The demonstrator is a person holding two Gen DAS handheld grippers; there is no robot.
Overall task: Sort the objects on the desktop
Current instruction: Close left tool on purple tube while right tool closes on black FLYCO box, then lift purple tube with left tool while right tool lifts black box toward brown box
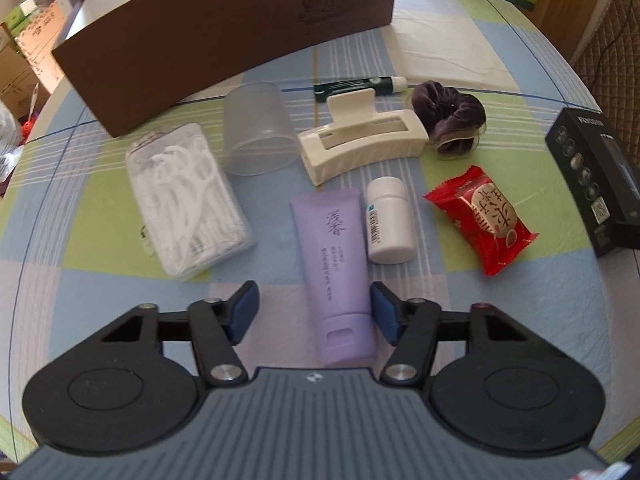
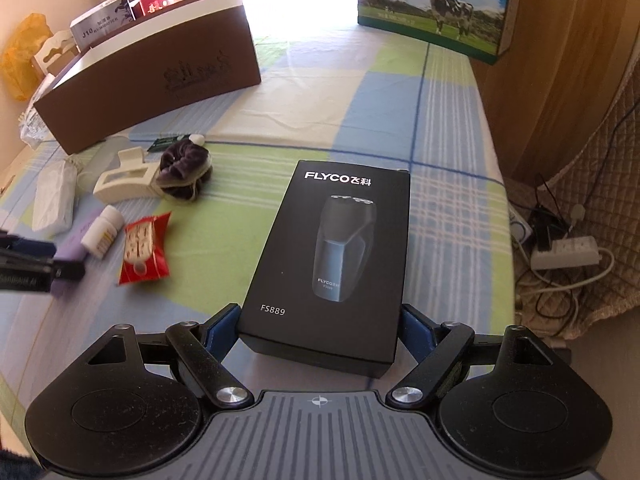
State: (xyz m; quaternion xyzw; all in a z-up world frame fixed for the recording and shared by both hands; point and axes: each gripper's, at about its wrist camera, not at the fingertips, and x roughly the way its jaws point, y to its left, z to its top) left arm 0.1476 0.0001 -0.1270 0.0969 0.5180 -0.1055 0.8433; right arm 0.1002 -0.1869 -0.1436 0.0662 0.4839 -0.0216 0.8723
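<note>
Nearest the left gripper (image 1: 314, 312), the lilac tube (image 1: 334, 268) lies cap-end toward the camera between the spread jaws, close against the right blue pad and well clear of the left one. Just past it sit a white pill bottle (image 1: 390, 220) and red snack packet (image 1: 482, 220), then the cream hair clip (image 1: 360, 144) and brown box (image 1: 224, 36). The right gripper (image 2: 320, 326) stands wide, its pads flanking the near end of the black shaver box (image 2: 332, 248); contact cannot be told.
</note>
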